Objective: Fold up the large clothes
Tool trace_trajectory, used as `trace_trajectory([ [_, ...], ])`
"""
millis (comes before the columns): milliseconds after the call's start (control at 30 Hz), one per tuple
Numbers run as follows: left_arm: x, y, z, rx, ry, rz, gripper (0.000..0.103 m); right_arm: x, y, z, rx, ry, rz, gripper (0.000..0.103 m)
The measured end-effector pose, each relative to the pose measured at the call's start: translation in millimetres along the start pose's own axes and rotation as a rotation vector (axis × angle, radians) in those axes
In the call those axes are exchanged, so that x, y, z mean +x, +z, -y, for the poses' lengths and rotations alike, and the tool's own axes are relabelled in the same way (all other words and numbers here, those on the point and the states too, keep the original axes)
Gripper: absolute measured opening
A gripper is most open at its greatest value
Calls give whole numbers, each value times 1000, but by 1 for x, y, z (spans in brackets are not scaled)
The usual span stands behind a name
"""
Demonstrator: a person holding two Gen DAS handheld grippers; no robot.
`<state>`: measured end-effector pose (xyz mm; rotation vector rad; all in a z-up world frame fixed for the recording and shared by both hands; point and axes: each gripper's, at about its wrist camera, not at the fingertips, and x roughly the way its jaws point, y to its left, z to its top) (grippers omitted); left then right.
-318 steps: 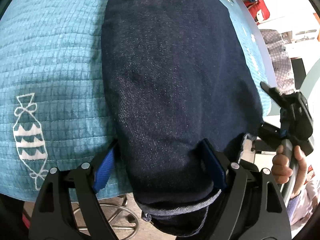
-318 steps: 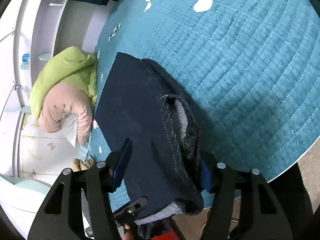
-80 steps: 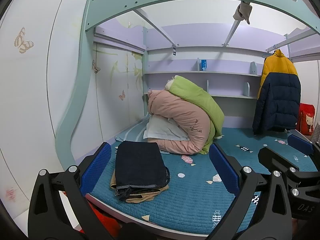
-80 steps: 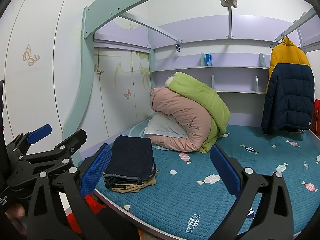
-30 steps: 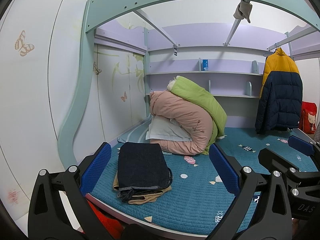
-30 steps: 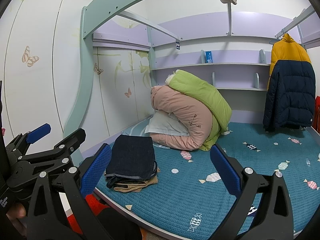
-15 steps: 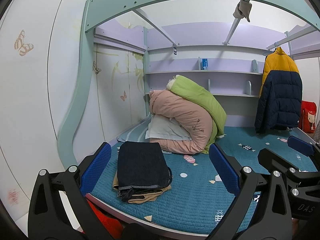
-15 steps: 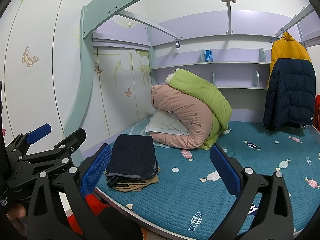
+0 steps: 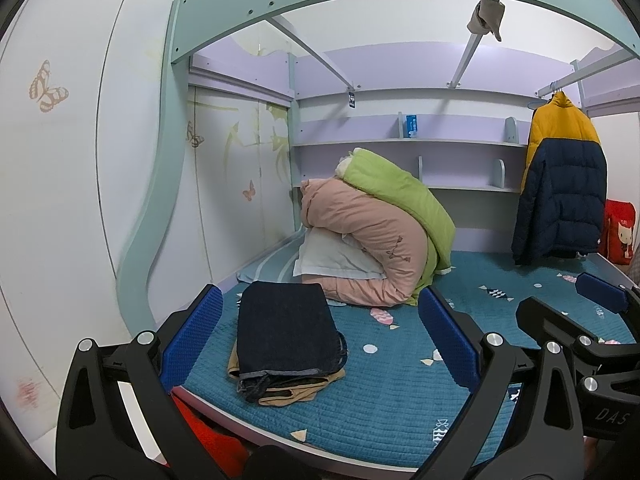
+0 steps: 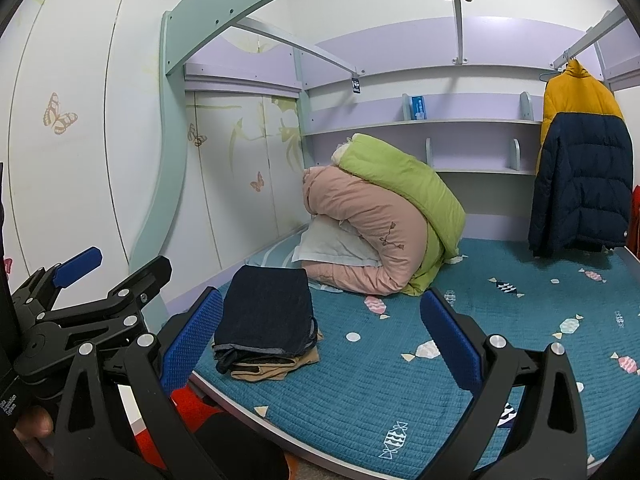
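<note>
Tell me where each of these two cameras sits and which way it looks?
Left wrist: on the left hand-held gripper, open, facing the bed; the right hand-held gripper shows at right.
Right wrist: on the right one, open, facing likewise; the left shows.
Both share the folded dark denim garment atop a tan one on the teal quilted mattress.

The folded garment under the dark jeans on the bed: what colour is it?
Tan, lying beneath the folded dark jeans; the tan garment shows best in the left wrist view.

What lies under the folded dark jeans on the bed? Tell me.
Under the folded dark jeans a tan folded garment shows at its front edge and rests on the teal quilt. The jeans cover the rest.
</note>
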<state>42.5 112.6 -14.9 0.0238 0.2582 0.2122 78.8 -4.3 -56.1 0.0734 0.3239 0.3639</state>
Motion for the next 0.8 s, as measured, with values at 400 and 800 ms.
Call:
trace_trajectory([
  [400,8,0,-4,12,-1,-4,98,1,0,0,2,1,-5,96],
  [800,47,-11,8,66,7,-67,98,36,-20,29,88,69,-111,96],
])
